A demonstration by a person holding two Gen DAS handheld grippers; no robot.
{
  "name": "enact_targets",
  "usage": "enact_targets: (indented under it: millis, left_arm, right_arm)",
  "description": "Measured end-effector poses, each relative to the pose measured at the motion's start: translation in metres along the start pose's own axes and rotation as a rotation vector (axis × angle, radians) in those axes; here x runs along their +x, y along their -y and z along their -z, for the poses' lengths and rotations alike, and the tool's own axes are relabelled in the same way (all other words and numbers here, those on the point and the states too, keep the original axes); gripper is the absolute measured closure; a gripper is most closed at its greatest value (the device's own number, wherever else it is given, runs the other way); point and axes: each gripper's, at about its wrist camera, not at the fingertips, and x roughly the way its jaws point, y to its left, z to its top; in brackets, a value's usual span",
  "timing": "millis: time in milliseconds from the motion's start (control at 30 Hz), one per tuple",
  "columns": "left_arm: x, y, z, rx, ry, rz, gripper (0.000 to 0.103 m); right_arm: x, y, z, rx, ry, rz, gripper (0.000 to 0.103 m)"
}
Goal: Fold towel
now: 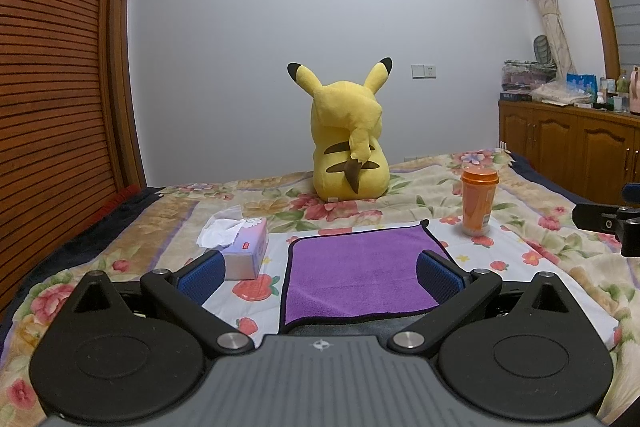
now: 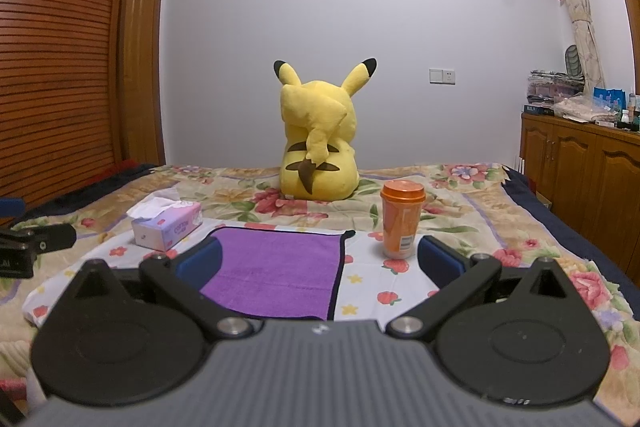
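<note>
Bedroom w/ pale wall, slatted wood wardrobe [image 1: 48, 87] left. Flat purple microfibre towel [image 1: 360, 271] lies on white strawberry-print cloth [image 2: 372, 287] over floral bedspread [image 1: 280, 203]. Left gripper [image 1: 318, 273] & right gripper [image 2: 320, 263] both spread wide, holding nothing, at the towel's near edge.

Your left tongs [image 1: 318, 273] and right tongs [image 2: 320, 261]: black linkage arms, silver pivot screws, round black discs, ribbed grey housing with a small white emblem, blue textured pads [image 1: 202, 275] on the fingers.
</note>
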Motion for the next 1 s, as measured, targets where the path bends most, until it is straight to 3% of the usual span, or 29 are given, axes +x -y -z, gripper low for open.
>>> enact_targets:
  millis: [1000]
  left_arm:
    - [-0.0002, 0.0010, -0.0003, 0.003, -0.001, -0.002, 0.000]
  right_arm:
    - [-0.0028, -0.0007, 0.0026, -0.003, -0.001, 0.004, 0.000]
